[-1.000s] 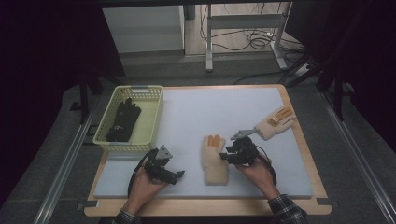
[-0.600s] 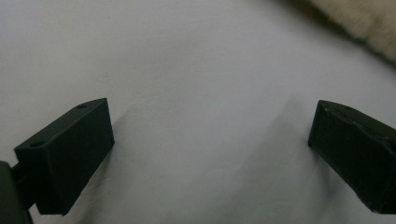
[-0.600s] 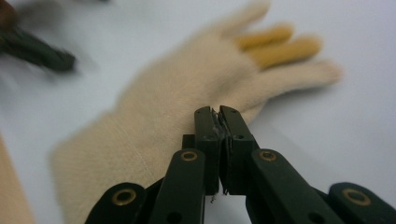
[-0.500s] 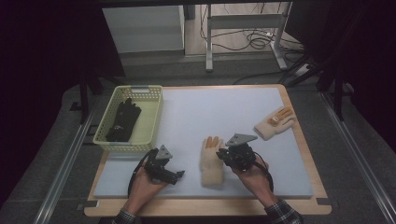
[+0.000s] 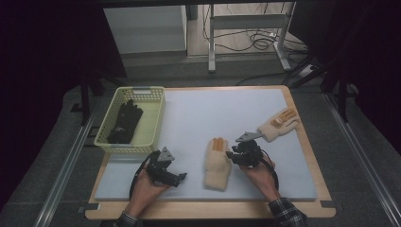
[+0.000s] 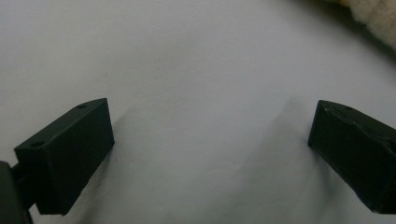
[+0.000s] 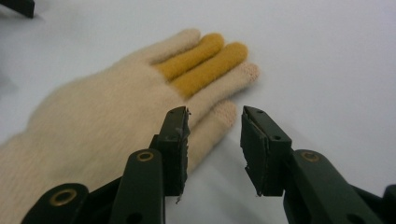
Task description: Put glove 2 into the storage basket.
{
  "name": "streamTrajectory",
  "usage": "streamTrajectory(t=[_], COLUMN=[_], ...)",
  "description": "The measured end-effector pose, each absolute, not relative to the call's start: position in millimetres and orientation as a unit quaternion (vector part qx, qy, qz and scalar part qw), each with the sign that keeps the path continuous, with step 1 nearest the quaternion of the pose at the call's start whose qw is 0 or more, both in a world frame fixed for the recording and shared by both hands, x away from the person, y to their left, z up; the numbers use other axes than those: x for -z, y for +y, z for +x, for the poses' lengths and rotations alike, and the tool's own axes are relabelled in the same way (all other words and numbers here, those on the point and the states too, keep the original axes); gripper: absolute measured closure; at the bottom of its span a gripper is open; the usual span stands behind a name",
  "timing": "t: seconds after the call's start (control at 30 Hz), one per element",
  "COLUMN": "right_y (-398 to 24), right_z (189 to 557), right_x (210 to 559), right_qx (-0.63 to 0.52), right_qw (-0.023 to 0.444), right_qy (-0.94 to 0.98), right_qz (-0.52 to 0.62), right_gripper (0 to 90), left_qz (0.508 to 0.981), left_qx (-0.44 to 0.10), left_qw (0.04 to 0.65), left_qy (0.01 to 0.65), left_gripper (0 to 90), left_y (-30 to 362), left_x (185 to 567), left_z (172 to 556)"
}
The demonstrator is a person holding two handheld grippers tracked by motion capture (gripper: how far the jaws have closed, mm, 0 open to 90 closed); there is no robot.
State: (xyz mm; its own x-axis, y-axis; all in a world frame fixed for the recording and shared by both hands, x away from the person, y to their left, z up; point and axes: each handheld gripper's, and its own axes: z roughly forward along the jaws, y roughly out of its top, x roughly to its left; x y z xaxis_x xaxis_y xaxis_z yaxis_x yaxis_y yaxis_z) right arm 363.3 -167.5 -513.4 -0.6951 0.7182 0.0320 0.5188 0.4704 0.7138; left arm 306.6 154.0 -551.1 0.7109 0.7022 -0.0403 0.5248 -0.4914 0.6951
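Observation:
A cream knitted glove [image 5: 217,163] with two orange fingers lies flat on the white mat [image 5: 208,113], fingers pointing away from me. My right gripper [image 5: 231,155] sits at the glove's right edge. In the right gripper view the glove [image 7: 107,121] spreads to the left, and its thumb runs under the left jaw of the right gripper [image 7: 215,140]. The jaws have just been opening; they stand apart and press on nothing. A matching glove [image 5: 278,124] lies farther right. My left gripper [image 5: 178,177] is wide open over bare mat [image 6: 210,140], left of the glove.
A pale green basket [image 5: 106,137] at the mat's left holds black gloves [image 5: 124,122]. The mat lies on a wooden board [image 5: 312,156]. A corner of the cream glove [image 6: 376,14] shows at the top right of the left gripper view.
The right gripper shifted a little left towards the cream glove and then eased back. The glove lies much as before. The left gripper has stayed put.

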Motion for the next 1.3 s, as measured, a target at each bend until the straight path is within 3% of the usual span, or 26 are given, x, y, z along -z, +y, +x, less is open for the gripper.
streamTrajectory(t=[0.1, 0.23, 0.33, 0.43, 0.53, 0.7, 1.03, 1.3], right_y=[-163.6, -163.5, -164.3, -172.9, -178.2, -189.4, -231.7, -264.6], right_z=[371.0, 374.2, 368.5, 365.0, 365.3, 371.6, 389.4, 406.3], right_x=[520.4, 524.9, 521.3, 519.4, 519.6, 512.4, 495.9, 492.5], right_qx=[-0.351, -0.358, -0.349, -0.351, -0.361, -0.374, -0.371, -0.361], right_qw=[0.14, 0.124, 0.146, 0.149, 0.148, 0.142, 0.181, 0.209], right_qy=[0.851, 0.851, 0.852, 0.847, 0.843, 0.832, 0.806, 0.785], right_qz=[0.365, 0.363, 0.361, 0.37, 0.371, 0.384, 0.423, 0.459], right_gripper=[65.4, 85.6, 86.8, 84.1, 72.5, 64.3, 56.0, 54.7], left_qz=[0.854, 0.854, 0.854, 0.854, 0.854, 0.854, 0.854, 0.854], left_qx=[-0.125, -0.125, -0.125, -0.125, -0.125, -0.125, -0.125, -0.125], left_qw=[0.354, 0.354, 0.354, 0.354, 0.354, 0.354, 0.354, 0.354], left_qy=[0.359, 0.359, 0.359, 0.359, 0.359, 0.359, 0.359, 0.359], left_gripper=[0.4, 0.4, 0.4, 0.4, 0.4, 0.4, 0.4, 0.4], left_y=[154.0, 153.9, 154.0, 154.0, 153.9, 154.0, 154.0, 153.9], left_x=[551.1, 551.1, 551.1, 551.1, 551.1, 551.1, 551.2, 551.2], left_z=[306.6, 306.6, 306.6, 306.7, 306.6, 306.7, 306.6, 306.6])
